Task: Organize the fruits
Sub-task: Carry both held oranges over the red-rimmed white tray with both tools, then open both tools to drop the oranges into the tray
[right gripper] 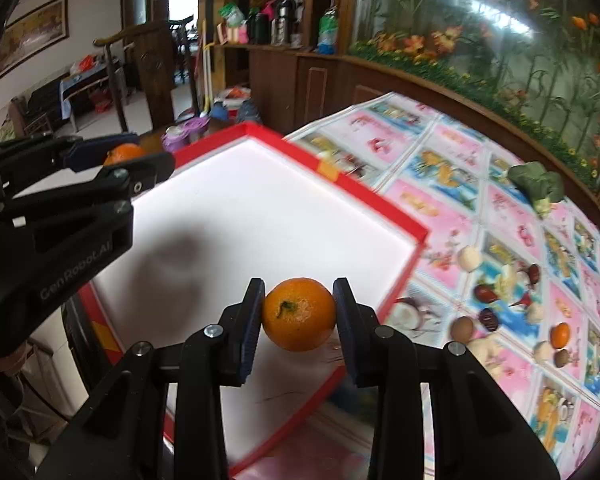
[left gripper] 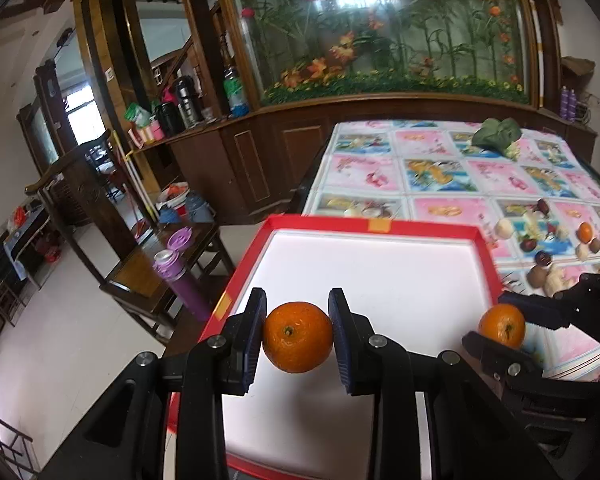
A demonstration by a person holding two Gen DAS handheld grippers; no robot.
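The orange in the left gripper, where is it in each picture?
Left wrist view: the orange sits low in the middle, pinched in the left gripper.
Right wrist view: the same orange peeks out at the far left, between that gripper's fingers.
Shared landmark: the red-rimmed white tray, under both grippers; the right gripper holds a second orange.

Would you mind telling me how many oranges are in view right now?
3: one orange in the left tongs, one in the right tongs, and a loose orange on the table; others may be hidden.
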